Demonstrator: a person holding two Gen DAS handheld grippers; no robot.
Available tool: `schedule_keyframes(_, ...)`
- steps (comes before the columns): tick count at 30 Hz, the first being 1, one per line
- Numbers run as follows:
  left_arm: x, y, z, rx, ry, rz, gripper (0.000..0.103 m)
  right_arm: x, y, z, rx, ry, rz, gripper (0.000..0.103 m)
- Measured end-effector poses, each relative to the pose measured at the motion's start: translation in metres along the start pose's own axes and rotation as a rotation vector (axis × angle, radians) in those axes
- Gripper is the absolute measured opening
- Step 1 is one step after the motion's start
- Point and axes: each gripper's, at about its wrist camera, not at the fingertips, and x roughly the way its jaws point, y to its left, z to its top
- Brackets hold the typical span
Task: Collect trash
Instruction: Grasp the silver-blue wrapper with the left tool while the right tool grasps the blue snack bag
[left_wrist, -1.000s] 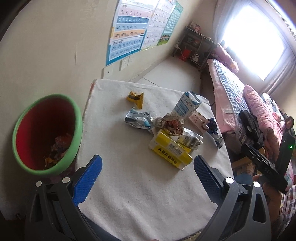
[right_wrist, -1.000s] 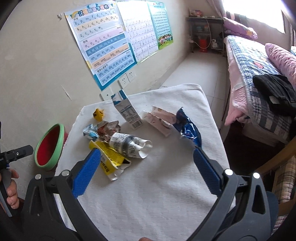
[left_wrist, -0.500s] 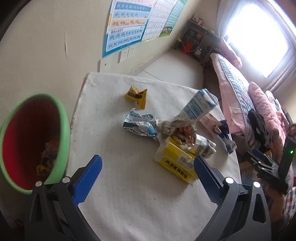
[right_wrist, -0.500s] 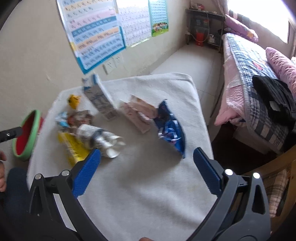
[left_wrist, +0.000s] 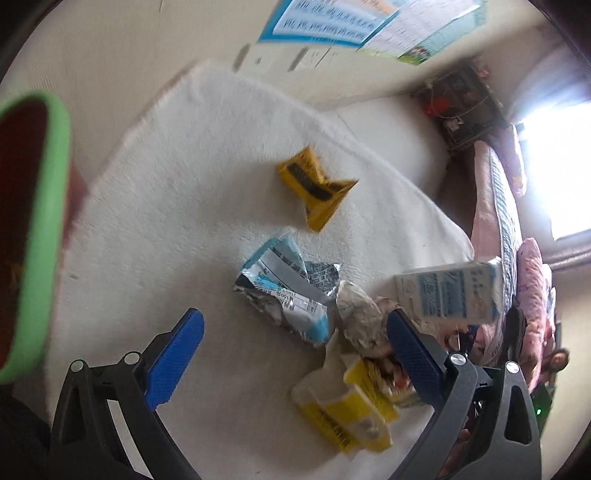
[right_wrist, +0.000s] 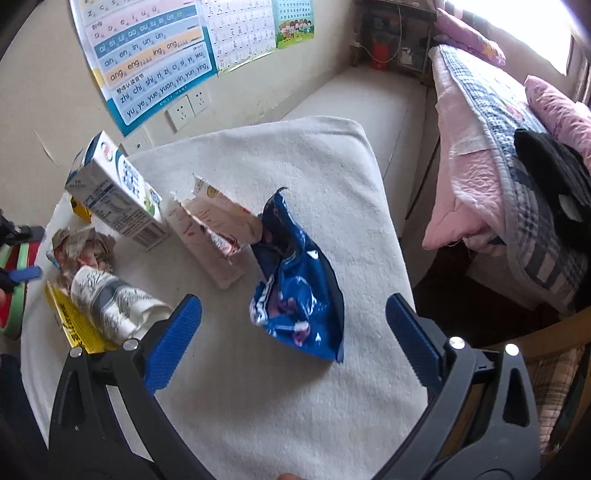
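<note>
Trash lies on a white towel-covered table (left_wrist: 177, 206). In the left wrist view my left gripper (left_wrist: 295, 347) is open and empty, just short of a silver-blue wrapper (left_wrist: 288, 291). Beyond it lies a small yellow wrapper (left_wrist: 314, 188); a yellow packet (left_wrist: 351, 417) and a milk carton (left_wrist: 447, 295) are at the right. The red bin with a green rim (left_wrist: 44, 229) is at the left. In the right wrist view my right gripper (right_wrist: 291, 343) is open and empty, over a blue snack bag (right_wrist: 299, 291). A torn pink box (right_wrist: 210, 229) and the milk carton (right_wrist: 118, 192) lie beyond.
A wall with posters (right_wrist: 155, 66) and sockets runs behind the table. A bed with a plaid quilt (right_wrist: 517, 155) stands to the right, past a floor gap. A crumpled white-grey wrapper (right_wrist: 110, 302) and yellow packet (right_wrist: 74, 325) lie at the table's left.
My left gripper moved forward and down toward the silver-blue wrapper; the bin slid to the left edge. My right gripper closed in on the blue snack bag.
</note>
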Motion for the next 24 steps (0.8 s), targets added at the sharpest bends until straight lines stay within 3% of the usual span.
schedule_keyframes(7,0.017,-0.009,0.001,-0.016,-0.003,0.049,0.094,0.008,-0.004,0.007,-0.01,0.018,0.013,0.097)
schedule_keyframes(10,0.024,-0.018,0.002,0.007,0.003,0.098,0.092,0.017,-0.007,0.011,-0.004,0.052,0.01,0.089)
schedule_keyframes(12,0.028,-0.02,0.004,0.002,0.004,0.109,0.085,0.021,-0.006,0.013,-0.019,0.059,0.003,0.086)
schedule_keyframes(14,0.028,-0.016,0.011,0.003,0.005,0.112,0.081,0.026,-0.006,0.013,-0.027,0.073,0.009,0.079)
schedule_keyframes(16,0.029,-0.019,0.012,0.041,-0.003,0.143,0.077,0.03,-0.007,0.014,-0.028,0.09,0.017,0.063)
schedule_keyframes(18,0.028,-0.023,0.011,0.087,-0.011,0.177,0.061,0.032,-0.007,0.014,-0.024,0.097,0.027,0.049)
schedule_keyframes(21,0.024,-0.028,0.008,0.149,-0.017,0.172,0.049,0.032,-0.005,0.014,-0.036,0.095,0.034,0.034)
schedule_keyframes(24,0.018,-0.032,0.004,0.203,-0.025,0.181,0.039,0.028,-0.005,0.014,-0.03,0.086,0.038,0.028)
